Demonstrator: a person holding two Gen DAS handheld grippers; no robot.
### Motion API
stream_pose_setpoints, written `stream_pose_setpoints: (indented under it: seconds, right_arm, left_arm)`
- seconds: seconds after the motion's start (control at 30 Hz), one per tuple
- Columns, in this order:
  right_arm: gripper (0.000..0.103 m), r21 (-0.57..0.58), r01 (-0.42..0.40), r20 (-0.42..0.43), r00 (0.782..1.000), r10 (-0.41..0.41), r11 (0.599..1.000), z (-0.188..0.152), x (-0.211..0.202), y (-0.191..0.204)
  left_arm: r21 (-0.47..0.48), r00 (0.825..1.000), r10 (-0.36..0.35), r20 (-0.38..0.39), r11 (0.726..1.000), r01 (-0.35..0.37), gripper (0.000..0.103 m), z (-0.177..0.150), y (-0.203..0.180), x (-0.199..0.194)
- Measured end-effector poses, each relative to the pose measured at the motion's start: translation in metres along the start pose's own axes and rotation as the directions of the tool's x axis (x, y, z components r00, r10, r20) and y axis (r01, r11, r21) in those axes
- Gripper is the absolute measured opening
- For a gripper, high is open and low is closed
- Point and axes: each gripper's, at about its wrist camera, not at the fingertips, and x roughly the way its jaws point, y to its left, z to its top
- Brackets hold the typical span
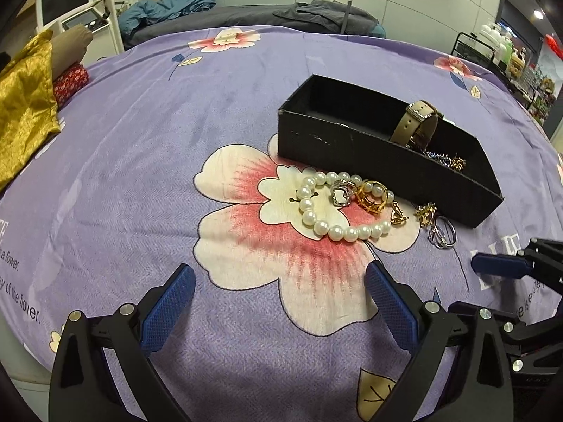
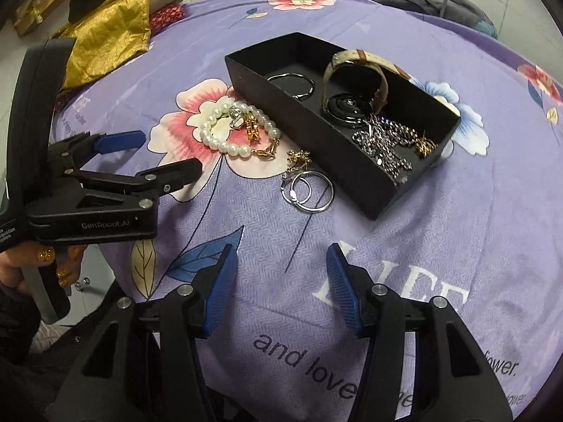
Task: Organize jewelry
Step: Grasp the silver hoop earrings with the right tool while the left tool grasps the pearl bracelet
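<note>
Here, both the left gripper (image 1: 279, 297) and the right gripper (image 2: 279, 277) hover with jaws spread wide, holding nothing. The pearl bracelet (image 1: 329, 207) lies on the purple cloth (image 1: 140, 176) just beside the black box (image 2: 337, 161), with hoop earrings (image 2: 309, 190) nearby. A watch (image 2: 355, 70) stands inside the box.

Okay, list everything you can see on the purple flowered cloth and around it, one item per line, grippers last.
box: one, black, open, on the cloth
watch: one, beige strap, in the box
bangle: one, silver, in the box
chain: one, silver, in the box
pearl bracelet: one, white, on the cloth beside the box
rings: silver and gold, inside the bracelet loop
hoops: silver, on the cloth
gold fabric: one, far left
left gripper: open, empty
right gripper: open, empty
</note>
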Motion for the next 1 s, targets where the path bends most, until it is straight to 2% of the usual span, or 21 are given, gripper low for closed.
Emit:
stream_pose_setpoints:
  seconds: [0.13,0.3,0.57,0.67,0.73,0.77,0.8,0.87,0.9,0.97,1.0]
  right_arm:
    - [0.054,-0.039,0.030,0.013,0.999,-0.030,0.999,0.005,0.006,0.007]
    - [0.054,-0.054,0.034,0.038,0.999,-0.032,0.998,0.011,0.011,0.007]
    - [0.054,-0.032,0.043,0.060,0.997,-0.041,0.999,0.018,0.014,0.002]
    - [0.053,0.013,0.056,0.071,0.996,-0.057,0.998,0.019,0.013,-0.005]
    - [0.052,0.039,0.035,0.065,0.997,-0.037,0.999,0.021,0.014,-0.010]
    - [0.049,0.038,0.037,0.064,0.997,-0.040,0.999,0.022,0.015,-0.011]
    - [0.046,0.032,0.051,0.065,0.996,-0.053,0.998,0.024,0.015,-0.010]
    - [0.033,0.024,0.068,0.070,0.995,-0.070,0.997,0.025,0.016,-0.010]
    - [0.031,0.027,0.068,0.070,0.995,-0.069,0.997,0.027,0.016,-0.011]
    - [0.030,0.042,0.054,0.067,0.996,-0.056,0.998,0.029,0.018,-0.014]
    - [0.030,0.038,0.056,0.067,0.996,-0.059,0.998,0.029,0.018,-0.013]
  left_arm:
    - [0.032,1.000,0.014,0.006,0.999,-0.014,0.093,0.004,-0.006,0.004]
    - [0.041,1.000,0.015,0.015,0.999,-0.015,0.085,0.016,-0.010,0.011]
    - [0.084,1.000,-0.008,0.018,0.996,0.007,0.085,0.030,-0.024,0.022]
    - [0.121,1.000,-0.027,0.016,0.992,0.025,0.085,0.031,-0.029,0.024]
    - [0.132,0.999,-0.031,0.020,0.991,0.028,0.085,0.032,-0.032,0.026]
    - [0.132,0.999,-0.035,0.022,0.991,0.032,0.084,0.033,-0.033,0.026]
    - [0.130,0.999,-0.042,0.024,0.991,0.039,0.079,0.033,-0.034,0.026]
    - [0.129,0.998,-0.054,0.026,0.990,0.050,0.072,0.034,-0.036,0.026]
    - [0.131,0.998,-0.060,0.028,0.990,0.056,0.069,0.033,-0.037,0.025]
    - [0.132,0.997,-0.066,0.033,0.989,0.061,0.058,0.032,-0.038,0.023]
    - [0.128,0.997,-0.068,0.033,0.990,0.063,0.056,0.031,-0.037,0.022]
